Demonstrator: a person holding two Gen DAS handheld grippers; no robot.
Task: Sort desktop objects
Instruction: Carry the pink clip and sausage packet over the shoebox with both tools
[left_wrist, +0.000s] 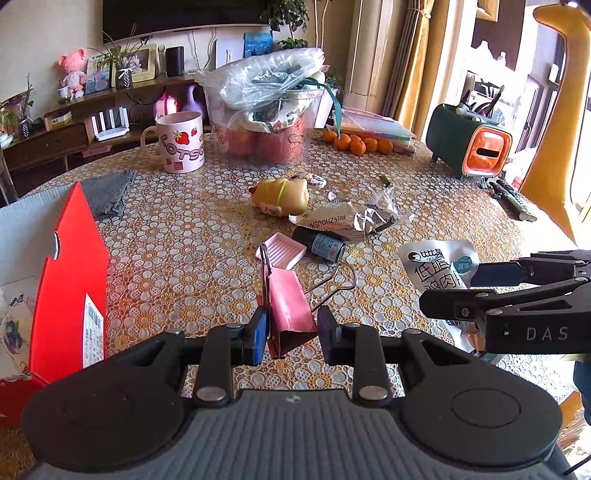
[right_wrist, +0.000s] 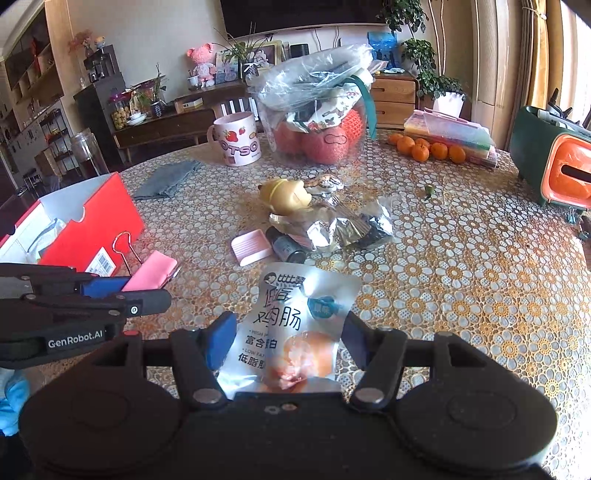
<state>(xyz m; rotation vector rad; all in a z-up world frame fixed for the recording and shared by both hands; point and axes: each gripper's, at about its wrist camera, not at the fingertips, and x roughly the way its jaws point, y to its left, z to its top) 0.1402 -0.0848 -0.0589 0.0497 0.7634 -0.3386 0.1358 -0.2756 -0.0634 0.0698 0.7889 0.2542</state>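
Note:
A pink binder clip (left_wrist: 291, 306) with wire handles sits between the blue pads of my left gripper (left_wrist: 293, 330), which is shut on it and holds it above the patterned table (left_wrist: 192, 236). From the right wrist view the same clip (right_wrist: 149, 275) and left gripper (right_wrist: 140, 291) show at the left, in front of the red box (right_wrist: 92, 229). My right gripper (right_wrist: 288, 339) is shut on a silver sausage pouch (right_wrist: 291, 314), its pads against the pouch's side edges. In the left wrist view that pouch (left_wrist: 436, 266) hangs in the right gripper (left_wrist: 465, 291).
Mid-table lie a pink ribbed tray (left_wrist: 280, 254), a dark small bottle (left_wrist: 321, 243), a crumpled foil wrapper (left_wrist: 347, 218) and a yellow toy (left_wrist: 280, 195). Behind stand a strawberry mug (left_wrist: 179, 142), a clear tub with a bag (left_wrist: 262, 122), oranges (left_wrist: 358, 142) and a green-orange holder (left_wrist: 469, 144).

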